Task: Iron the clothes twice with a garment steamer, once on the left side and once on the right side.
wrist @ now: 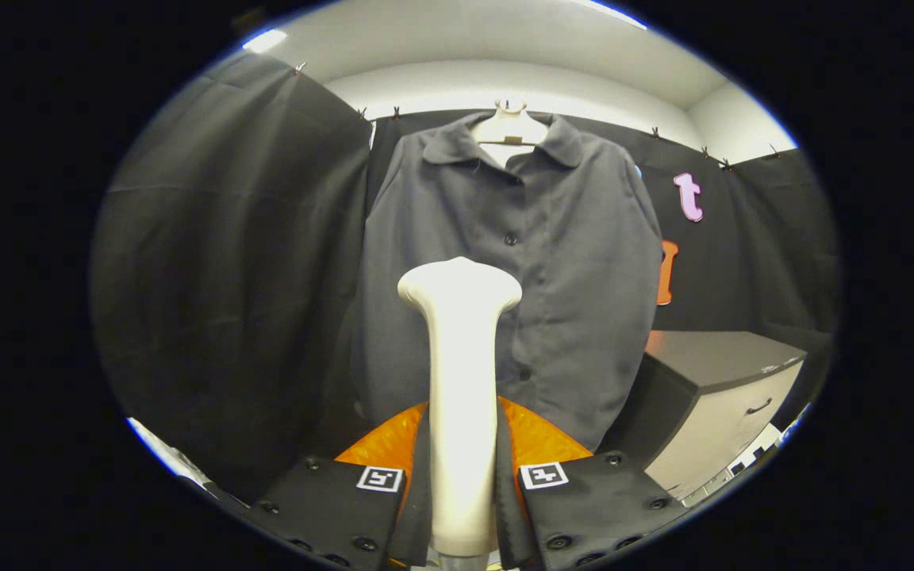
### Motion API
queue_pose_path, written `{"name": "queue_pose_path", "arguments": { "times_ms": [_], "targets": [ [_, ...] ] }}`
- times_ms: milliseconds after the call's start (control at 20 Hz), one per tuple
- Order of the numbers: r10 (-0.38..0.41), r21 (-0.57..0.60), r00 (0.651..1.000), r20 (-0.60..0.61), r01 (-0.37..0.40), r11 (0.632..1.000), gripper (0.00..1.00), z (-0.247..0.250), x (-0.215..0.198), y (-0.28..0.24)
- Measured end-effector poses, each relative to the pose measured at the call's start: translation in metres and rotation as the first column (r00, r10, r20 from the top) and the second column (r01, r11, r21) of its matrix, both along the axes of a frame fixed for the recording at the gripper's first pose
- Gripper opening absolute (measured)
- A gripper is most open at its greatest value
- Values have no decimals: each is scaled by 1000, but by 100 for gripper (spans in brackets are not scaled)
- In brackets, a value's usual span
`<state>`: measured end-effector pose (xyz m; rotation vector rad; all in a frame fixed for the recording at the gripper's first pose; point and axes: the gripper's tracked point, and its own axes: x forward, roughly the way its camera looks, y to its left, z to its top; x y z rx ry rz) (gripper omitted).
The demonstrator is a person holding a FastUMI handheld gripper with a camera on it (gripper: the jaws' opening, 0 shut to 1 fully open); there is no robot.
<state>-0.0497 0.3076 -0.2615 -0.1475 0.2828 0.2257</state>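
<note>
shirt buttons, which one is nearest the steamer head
The upper button, just above the steamer head that the gripper clamps. The other visible button sits lower, right of the steamer's neck, near the hem of the shirt.

Light came from ceiling strips [264, 40] overhead, leaving the ceiling bright and the booth below dim. The dark shirt [536, 277] showed soft, low-contrast folds. The pale steamer [461, 396] gleamed faintly along its head. Fisheye distortion bowed the edges; focus was mildly soft throughout.
</note>
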Motion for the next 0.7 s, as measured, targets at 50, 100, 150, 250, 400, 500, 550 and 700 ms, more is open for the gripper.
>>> {"name": "queue_pose_path", "arguments": {
  "times_ms": [50, 100, 150, 250, 400, 500, 550, 700],
  "targets": [
    [-5, 5, 1000, 21, 5, 1000, 40, 12, 0, -5],
    [-13, 11, 999, 39, 13, 1000, 40, 23, -1, -11],
    [-23, 17, 998, 56, 22, 1000, 40, 36, -1, -16],
    [-39, 28, 995, 91, 36, 999, 40, 55, -4, -31],
    [-71, 23, 987, 142, 68, 997, 40, 85, -6, -53],
    [-85, 34, 982, 169, 81, 996, 40, 99, -8, -69],
    [-90, 37, 979, 183, 85, 996, 40, 106, -9, -77],
    [-98, 13, 971, 219, 98, 995, 40, 123, -10, -101]
  ]
}}
